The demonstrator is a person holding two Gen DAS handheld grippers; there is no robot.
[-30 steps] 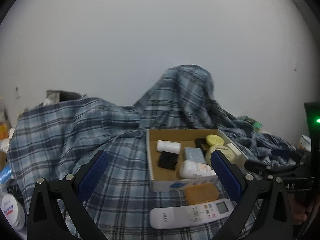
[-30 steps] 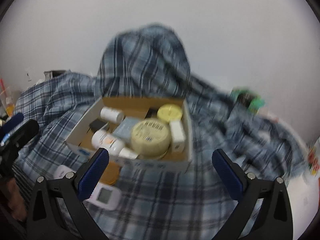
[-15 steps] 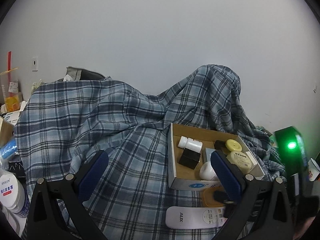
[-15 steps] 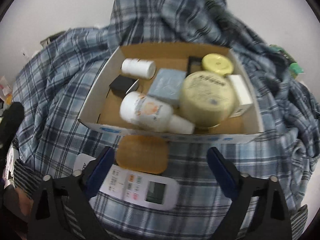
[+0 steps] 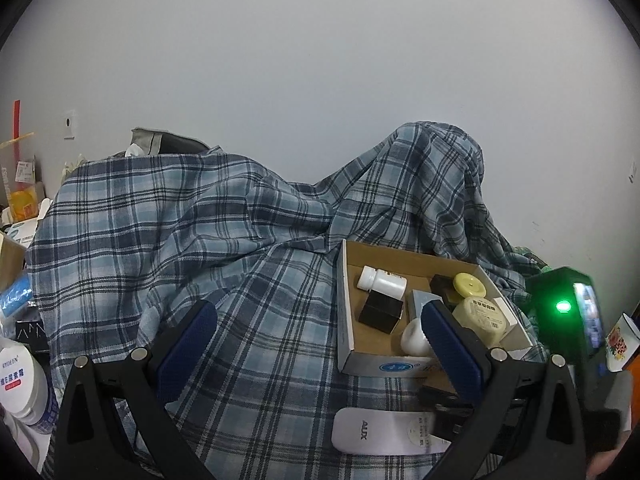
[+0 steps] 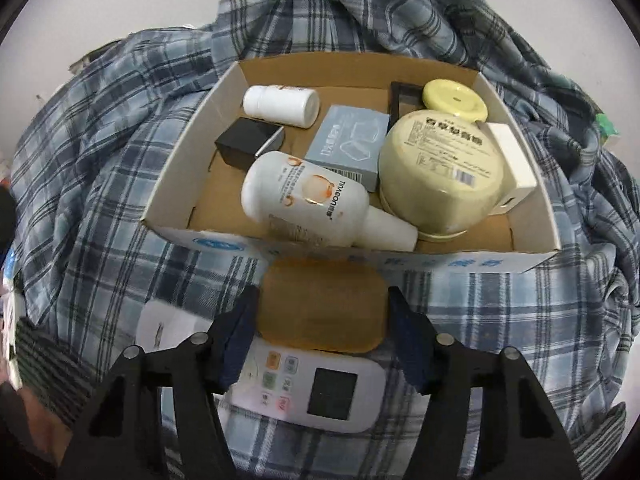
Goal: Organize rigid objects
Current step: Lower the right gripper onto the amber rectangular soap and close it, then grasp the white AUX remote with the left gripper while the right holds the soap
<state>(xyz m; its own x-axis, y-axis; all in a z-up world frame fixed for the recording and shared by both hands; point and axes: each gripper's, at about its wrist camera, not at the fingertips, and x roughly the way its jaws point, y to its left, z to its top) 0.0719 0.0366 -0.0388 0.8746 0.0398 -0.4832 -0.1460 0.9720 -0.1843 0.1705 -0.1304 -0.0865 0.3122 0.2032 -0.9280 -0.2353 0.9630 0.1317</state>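
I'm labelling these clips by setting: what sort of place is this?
Probably a cluttered room at home: a plaid cloth draped over a lumpy surface, a cardboard box of toiletries, an air-conditioner remote.

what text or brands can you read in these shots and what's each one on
"AUX": on the white remote control.
"TIIIACON", roughly, letters unsure: on the white lotion bottle.
"RYDEEN", uncertain: on the white tub at the left edge, above red characters too small to read.
Print on the cream jar, grey box and cardboard box front: too small or blurred.
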